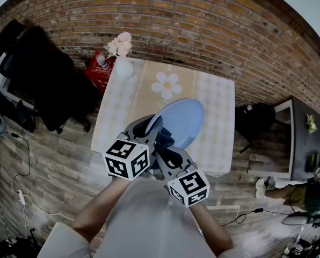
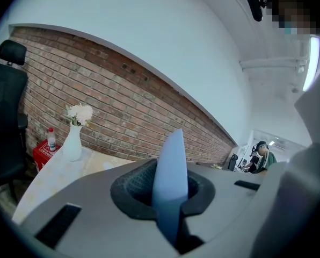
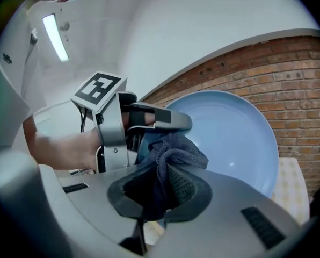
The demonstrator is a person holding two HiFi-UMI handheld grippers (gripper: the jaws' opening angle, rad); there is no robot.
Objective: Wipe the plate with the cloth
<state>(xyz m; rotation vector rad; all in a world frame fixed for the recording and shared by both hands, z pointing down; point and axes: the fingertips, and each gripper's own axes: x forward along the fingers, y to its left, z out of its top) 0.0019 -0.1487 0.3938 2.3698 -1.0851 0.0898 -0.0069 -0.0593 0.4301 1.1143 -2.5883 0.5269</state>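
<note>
My left claw (image 1: 151, 127) is shut on the rim of the blue plate (image 1: 182, 119). In the left gripper view the plate (image 2: 169, 163) stands edge-on between the jaws, lifted and tilted above the near half of the bench (image 1: 220, 105). My right claw (image 1: 169, 150) is clamped on the dark blue cloth (image 3: 173, 163), which bunches out of the jaws and presses against the plate's face (image 3: 232, 138) just beside the left claw (image 3: 152, 120).

Little crowds the bench. A white vase (image 1: 123, 67) of pale flowers (image 1: 120, 43) stands at its far left corner, well apart from the plate, and a printed flower (image 1: 167, 85) marks the checked cover beyond the plate's far rim. The far half and the right side of the bench lie bare. Off the left edge, on the wooden floor, a red crate (image 1: 97, 75) holds a small bottle (image 1: 101, 61), and a black office chair (image 1: 42, 79) sits further left. The brick wall (image 1: 203, 26) closes in behind the bench's far edge. To the right, across a strip of floor, stands a dark side desk (image 1: 305, 138).
</note>
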